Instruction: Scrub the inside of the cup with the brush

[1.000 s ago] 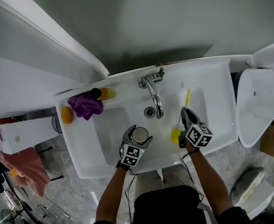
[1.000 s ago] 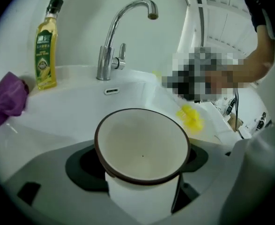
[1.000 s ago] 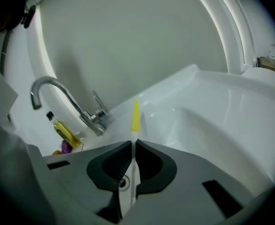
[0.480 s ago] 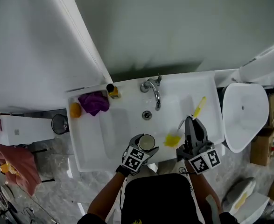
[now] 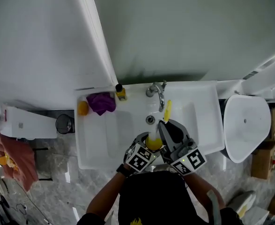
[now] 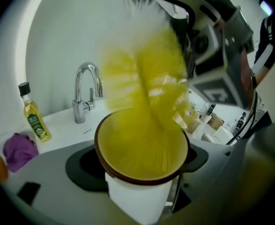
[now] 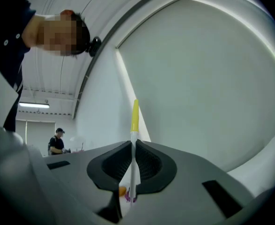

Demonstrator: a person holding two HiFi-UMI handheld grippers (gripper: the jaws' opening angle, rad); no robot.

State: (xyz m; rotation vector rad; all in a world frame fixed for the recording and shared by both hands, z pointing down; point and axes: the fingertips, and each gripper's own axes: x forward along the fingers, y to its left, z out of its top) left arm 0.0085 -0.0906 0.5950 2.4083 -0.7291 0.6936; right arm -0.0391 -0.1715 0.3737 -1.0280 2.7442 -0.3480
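Note:
A white cup (image 6: 137, 198) with a brown rim sits between the jaws of my left gripper (image 6: 139, 168), which is shut on it. In the head view the cup (image 5: 144, 138) is held over the front of the sink (image 5: 200, 107). The brush (image 6: 144, 93) has its blurred yellow bristles down inside the cup. Its thin white handle with a yellow tip (image 7: 134, 121) is clamped between the jaws of my right gripper (image 7: 132, 170). From the head camera, my right gripper (image 5: 167, 132) sits right beside my left gripper (image 5: 145, 145), with the brush (image 5: 167, 109) slanting up toward the tap.
A chrome tap (image 5: 157, 92) and drain (image 5: 150, 120) lie behind the cup. On the sink's back left are an oil bottle (image 5: 121, 93), a purple cloth (image 5: 102, 102) and an orange object (image 5: 83, 108). A toilet (image 5: 245, 125) stands to the right and a small bin (image 5: 64, 123) to the left.
My right gripper has swung left from the sink's right side, carrying the brush head from beside the cup into it. The left gripper keeps its hold on the cup.

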